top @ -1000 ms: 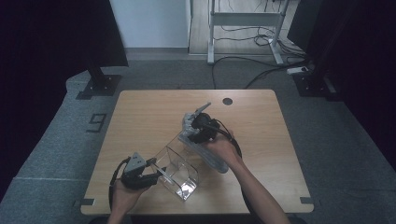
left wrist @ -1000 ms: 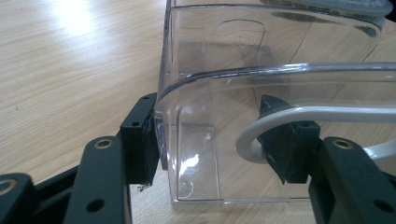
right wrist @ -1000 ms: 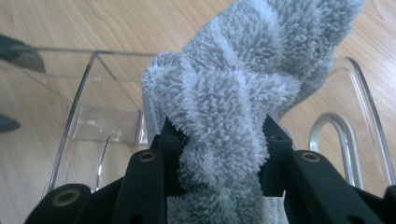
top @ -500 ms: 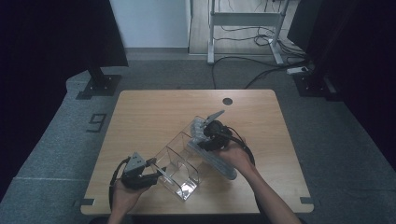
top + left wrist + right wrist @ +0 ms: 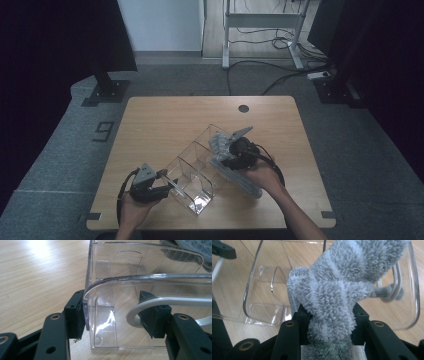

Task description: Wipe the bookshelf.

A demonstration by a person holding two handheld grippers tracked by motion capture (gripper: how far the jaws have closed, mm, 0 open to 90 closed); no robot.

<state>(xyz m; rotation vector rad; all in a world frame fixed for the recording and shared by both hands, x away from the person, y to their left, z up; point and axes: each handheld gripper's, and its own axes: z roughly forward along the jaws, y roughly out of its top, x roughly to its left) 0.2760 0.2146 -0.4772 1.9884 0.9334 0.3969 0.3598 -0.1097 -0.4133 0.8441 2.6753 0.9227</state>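
Clear plastic organizer (image 5: 192,172) on the wooden desk (image 5: 165,120), held at one end, cloth at the other.
It lies toward the desk's 6 o'clock edge. The left tongs (image 5: 167,184) are clamped on its near wall at 7 o'clock, a white cable (image 5: 160,302) looped by the inner pad. The right tongs (image 5: 329,322) are closed on a grey fluffy cloth (image 5: 339,290) that reaches into the organizer's far compartment.

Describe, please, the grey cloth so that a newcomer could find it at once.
Start at the wooden table and find the clear plastic organiser lying near its front edge. At the organiser's far end, the right gripper is shut on the grey cloth. It is the one soft, fluffy thing there; everything around it is hard plastic or wood.
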